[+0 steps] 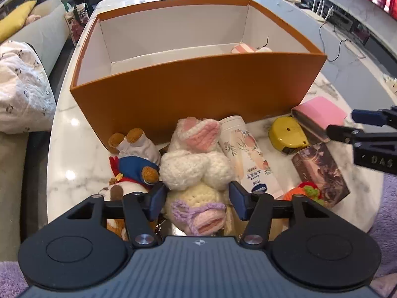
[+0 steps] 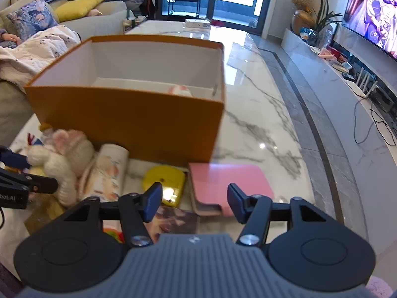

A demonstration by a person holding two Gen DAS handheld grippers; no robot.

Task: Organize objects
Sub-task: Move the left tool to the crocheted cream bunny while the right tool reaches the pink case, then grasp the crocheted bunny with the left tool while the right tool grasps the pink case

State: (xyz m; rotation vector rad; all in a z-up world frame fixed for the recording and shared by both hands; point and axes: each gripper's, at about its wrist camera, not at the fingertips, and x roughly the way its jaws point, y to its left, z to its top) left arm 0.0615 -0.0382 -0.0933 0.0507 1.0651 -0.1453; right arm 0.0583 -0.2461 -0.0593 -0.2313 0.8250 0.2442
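Left wrist view. Left gripper point(image 1: 197, 200): fingers spread, one on each side of a crocheted rabbit point(image 1: 196, 168), not visibly pressing it. The rabbit lies on the marble table point(image 1: 72, 134) with its long axis running straight away from the gripper, ears toward the orange box point(image 1: 188, 89) and feet nearest the camera. Beside it on the left, a bear toy point(image 1: 135, 160) in blue; on the right, touching it, a white tube point(image 1: 245, 154) lying lengthwise. Further right: a yellow tape measure point(image 1: 287, 134), a pink case point(image 1: 320, 115), a dark printed box point(image 1: 321, 171), a small orange knitted toy point(image 1: 304, 193). The orange box is open-topped and nearly bare inside, with one pink-and-white item point(image 1: 244, 49) at its far right corner. The right gripper point(image 1: 347, 126) enters from the right edge, near the pink case.

Right wrist view (somewhat blurred). Right gripper point(image 2: 194, 202): fingers spread, holding nothing, hovering above the tape measure point(image 2: 165, 182) and the pink case point(image 2: 228, 186), with the orange box point(image 2: 129, 121) directly beyond.

Judgement: the left gripper is nearer the rabbit and already aligned across its narrow body; closing, lifting and carrying forward over the box wall looks like the next move.
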